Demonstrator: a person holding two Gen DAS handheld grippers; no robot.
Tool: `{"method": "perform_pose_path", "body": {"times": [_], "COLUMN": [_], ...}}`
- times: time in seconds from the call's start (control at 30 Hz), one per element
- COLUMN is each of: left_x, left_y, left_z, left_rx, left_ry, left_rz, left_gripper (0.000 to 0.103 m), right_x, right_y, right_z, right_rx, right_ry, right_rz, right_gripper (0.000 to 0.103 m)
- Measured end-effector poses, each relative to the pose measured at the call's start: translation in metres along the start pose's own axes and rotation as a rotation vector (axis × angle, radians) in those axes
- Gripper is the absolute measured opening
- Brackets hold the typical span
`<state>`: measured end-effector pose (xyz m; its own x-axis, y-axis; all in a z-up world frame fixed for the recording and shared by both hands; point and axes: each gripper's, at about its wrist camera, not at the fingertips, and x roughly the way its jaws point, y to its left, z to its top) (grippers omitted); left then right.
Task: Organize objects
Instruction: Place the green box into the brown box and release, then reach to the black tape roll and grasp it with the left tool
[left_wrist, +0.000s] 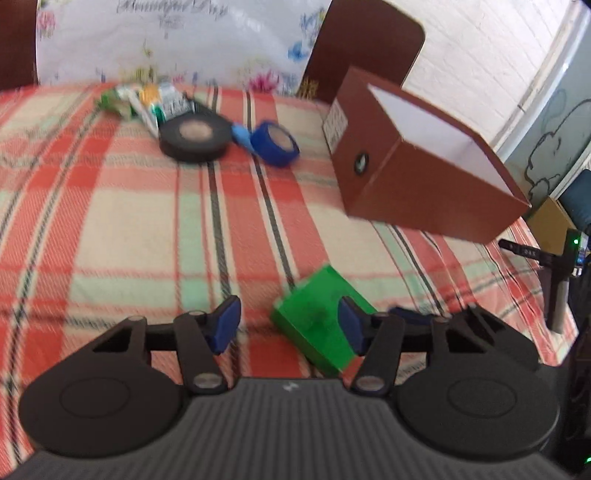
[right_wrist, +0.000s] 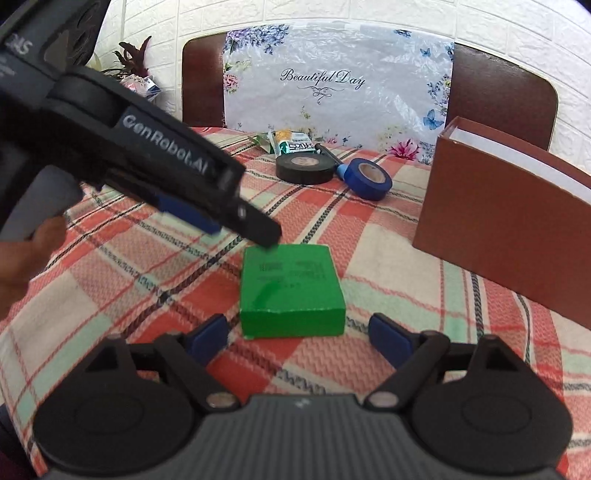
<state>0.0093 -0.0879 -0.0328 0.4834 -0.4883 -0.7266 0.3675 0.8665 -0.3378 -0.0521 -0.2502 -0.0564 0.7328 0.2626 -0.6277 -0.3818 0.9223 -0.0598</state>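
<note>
While both jaws gape empty, green box (right_wrist: 291, 291) lies beside brown box (right_wrist: 506, 229).

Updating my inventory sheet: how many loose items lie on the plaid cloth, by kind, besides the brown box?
Tape rolls: 2 (black, blue)
Green box: 1
Packets: a blurred pile, count unclear
Pen-like item: 1
Total: 4, plus the packets

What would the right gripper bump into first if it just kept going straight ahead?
Most likely the green box. It lies on the checked tablecloth straight ahead of the right gripper, whose fingers are spread wider than the box. Nothing sits in between.
</note>
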Motion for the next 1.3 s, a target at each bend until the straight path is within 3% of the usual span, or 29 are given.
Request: {"method": "perform_pose_path", "body": {"times": [0.07, 0.13, 0.27, 0.33, 0.47, 0.57, 0.77, 0.83, 0.9, 0.93, 1.17, 1.3], "left_x": [0.006, 0.014, 0.013, 0.001, -0.016, -0.001, 0.062, 0.081, 0.094, 0.094, 0.058, 0.023], "left_y": [-0.001, -0.005, -0.019, -0.037, -0.087, -0.121, -0.184, -0.195, -0.201, -0.201, -0.163, -0.13], "left_z": [-0.004, -0.007, 0.006, 0.019, 0.055, 0.087, 0.128, 0.132, 0.132, 0.132, 0.113, 0.089], "left_rx": [-0.048, -0.058, -0.029, 0.018, 0.146, 0.203, 0.296, 0.324, 0.351, 0.351, 0.287, 0.27], "left_ry": [0.057, 0.08, 0.071, 0.025, -0.09, -0.123, -0.109, -0.1, -0.102, -0.108, -0.15, -0.216], "left_rz": [-0.017, -0.036, -0.031, -0.062, -0.13, -0.17, -0.213, -0.176, -0.112, -0.091, -0.107, -0.07], "left_gripper": [0.055, 0.041, 0.037, 0.037, 0.037, 0.037, 0.037, 0.037, 0.037, 0.038, 0.04, 0.049], "right_x": [0.002, 0.005, 0.006, -0.007, -0.046, -0.057, -0.045, -0.031, -0.017, -0.015, -0.05, -0.072], "right_y": [-0.002, -0.004, -0.008, -0.015, -0.033, -0.062, -0.153, -0.176, -0.189, -0.191, -0.172, -0.149], "right_z": [0.001, 0.002, 0.003, 0.005, 0.022, 0.037, 0.057, 0.06, 0.058, 0.055, 0.025, 0.004], "right_rx": [0.002, 0.013, 0.046, 0.076, 0.065, 0.07, 0.198, 0.208, 0.203, 0.209, 0.289, 0.416], "right_ry": [-0.005, 0.0, -0.016, -0.068, -0.25, -0.326, -0.319, -0.284, -0.238, -0.238, -0.338, -0.363], "right_rz": [0.004, 0.025, 0.018, -0.016, -0.167, -0.291, -0.408, -0.44, -0.465, -0.478, -0.487, -0.414], "right_gripper": [0.081, 0.062, 0.061, 0.061, 0.061, 0.061, 0.062, 0.07, 0.079, 0.079, 0.081, 0.082]}}
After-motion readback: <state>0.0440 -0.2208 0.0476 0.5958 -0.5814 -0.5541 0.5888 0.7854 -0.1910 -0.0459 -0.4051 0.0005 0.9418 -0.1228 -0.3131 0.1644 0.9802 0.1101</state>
